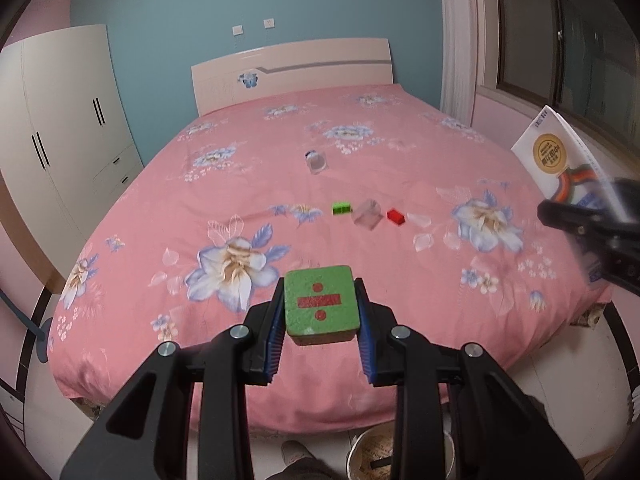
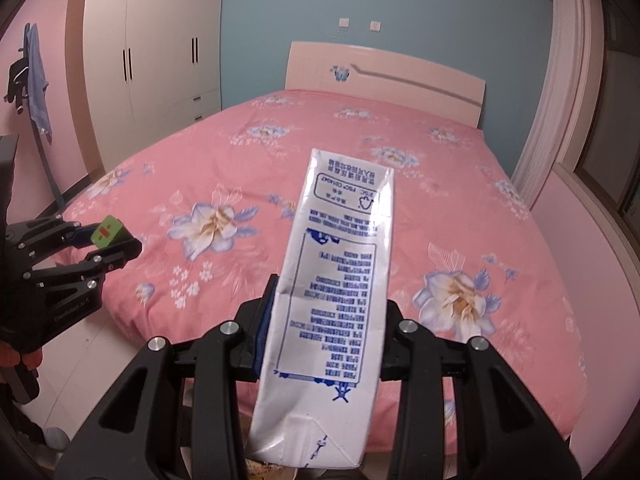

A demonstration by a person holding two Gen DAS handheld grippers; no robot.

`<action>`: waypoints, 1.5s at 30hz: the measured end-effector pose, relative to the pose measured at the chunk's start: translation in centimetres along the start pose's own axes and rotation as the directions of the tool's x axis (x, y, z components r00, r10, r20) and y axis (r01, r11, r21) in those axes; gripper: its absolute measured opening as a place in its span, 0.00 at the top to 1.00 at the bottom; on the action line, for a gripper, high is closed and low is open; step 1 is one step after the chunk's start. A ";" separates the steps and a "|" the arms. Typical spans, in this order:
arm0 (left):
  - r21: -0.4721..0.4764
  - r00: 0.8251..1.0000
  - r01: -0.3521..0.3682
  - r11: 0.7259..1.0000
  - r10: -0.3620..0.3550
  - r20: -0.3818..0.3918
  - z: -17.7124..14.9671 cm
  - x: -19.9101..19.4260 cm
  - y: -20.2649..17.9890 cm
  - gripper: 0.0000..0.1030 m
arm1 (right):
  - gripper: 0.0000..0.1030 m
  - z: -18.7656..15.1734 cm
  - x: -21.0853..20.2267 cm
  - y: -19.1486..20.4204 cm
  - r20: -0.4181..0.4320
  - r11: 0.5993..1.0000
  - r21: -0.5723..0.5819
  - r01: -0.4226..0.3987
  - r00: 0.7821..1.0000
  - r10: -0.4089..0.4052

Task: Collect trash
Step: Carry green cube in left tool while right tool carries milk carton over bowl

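Carton (image 2: pixel 332 300): long axis runs forward along the fingers, away from the camera, print upside down; held above the bed's (image 2: pixel 360 152) foot edge.
Right gripper (image 2: pixel 326 320): jaws clamped on the carton's lower half, one on each long side.
Left gripper (image 1: pixel 319 312): jaws closed on a green block (image 1: pixel 319 305), division sign facing up.
Still on bed: green cube (image 1: pixel 341 208), red cube (image 1: pixel 396 216), two clear pieces, blurred.

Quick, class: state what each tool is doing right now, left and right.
Left tool: closed on the green foam block.
Right tool: closed on the white milk carton.
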State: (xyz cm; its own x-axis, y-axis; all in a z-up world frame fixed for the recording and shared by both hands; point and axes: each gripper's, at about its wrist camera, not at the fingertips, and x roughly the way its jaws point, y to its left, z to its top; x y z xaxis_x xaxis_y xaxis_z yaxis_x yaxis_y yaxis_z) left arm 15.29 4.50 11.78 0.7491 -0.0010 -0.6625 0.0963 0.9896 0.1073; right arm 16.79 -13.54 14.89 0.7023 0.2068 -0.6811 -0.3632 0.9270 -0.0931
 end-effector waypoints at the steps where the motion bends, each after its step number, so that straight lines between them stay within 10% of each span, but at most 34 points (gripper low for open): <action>1: 0.004 1.000 -0.003 1.000 0.003 -0.014 -0.6 0.5 -0.1 0.67 | 0.62 -0.5 0.4 0.0 -0.010 1.000 0.000 -0.003 1.000 0.003; 26: 0.026 0.931 0.102 0.994 -0.086 -0.354 -17.9 11.8 -2.6 0.67 | 0.62 -18.2 12.5 4.4 -0.315 0.989 -0.022 -0.145 0.940 0.131; 45: 0.031 0.817 0.210 0.977 -0.158 -0.555 -27.8 17.5 -7.2 0.67 | 0.62 -30.0 18.3 8.4 -0.536 0.973 0.006 -0.232 0.820 0.200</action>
State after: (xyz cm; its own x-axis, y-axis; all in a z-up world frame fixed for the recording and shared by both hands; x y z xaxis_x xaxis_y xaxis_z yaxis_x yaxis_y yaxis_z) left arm 9.42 1.40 -21.20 0.2328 -0.0768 -0.9695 0.2713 0.9624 -0.0111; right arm 8.20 -11.33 -20.15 0.1751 0.1868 -0.9667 -0.5127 0.8555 0.0724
